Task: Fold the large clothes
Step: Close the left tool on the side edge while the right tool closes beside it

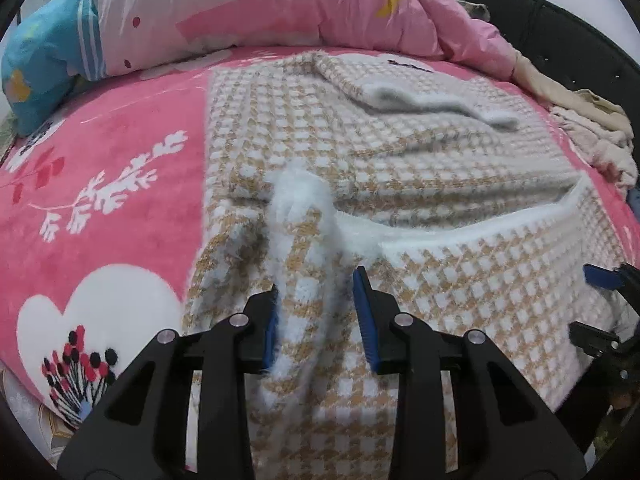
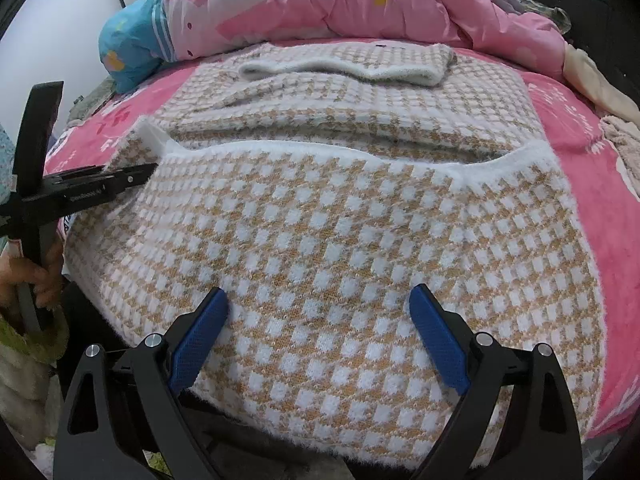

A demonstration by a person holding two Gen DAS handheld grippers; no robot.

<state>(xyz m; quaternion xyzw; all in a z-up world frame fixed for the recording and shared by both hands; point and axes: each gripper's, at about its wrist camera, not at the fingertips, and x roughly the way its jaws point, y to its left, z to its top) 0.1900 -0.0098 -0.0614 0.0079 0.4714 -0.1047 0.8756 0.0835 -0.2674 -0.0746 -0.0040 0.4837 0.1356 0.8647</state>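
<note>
**Corner of the checked sweater caught, far side still loose**

Closest in, the left hand-held gripper point(image 1: 316, 312) has a bunched ridge of the checked sweater point(image 2: 320, 240) running up between its blue pads point(image 1: 365, 316). The left pad touches the fabric; the right one seems to stand just off it, so I judge the hold narrow but not firmly pinched. The right hand-held gripper point(image 2: 320, 320) hangs wide apart over the near hem, nothing between its pads.

The sweater lies flat on the pink bed point(image 1: 112, 184), its near part already folded over toward the middle, with a white fuzzy edge point(image 2: 320, 152) running across. The collar point(image 2: 344, 68) lies at the far end, below the heaped pink quilt point(image 2: 360, 4).

What could go wrong: the fluffy knit is thick and slippery, and a half-closed hold on a gathered ridge may let it slide out once lifted. Pulling one corner alone could also drag the fold askew, since the right side is not pinned.

The left wrist view shows the bunched fabric and the pad gap up close; the right wrist view cannot see that at all, only the left tool side-on at the folded corner and a hand point(image 2: 36, 276) holding it. The right view alone shows the whole folded panel and its curved edge.
</note>
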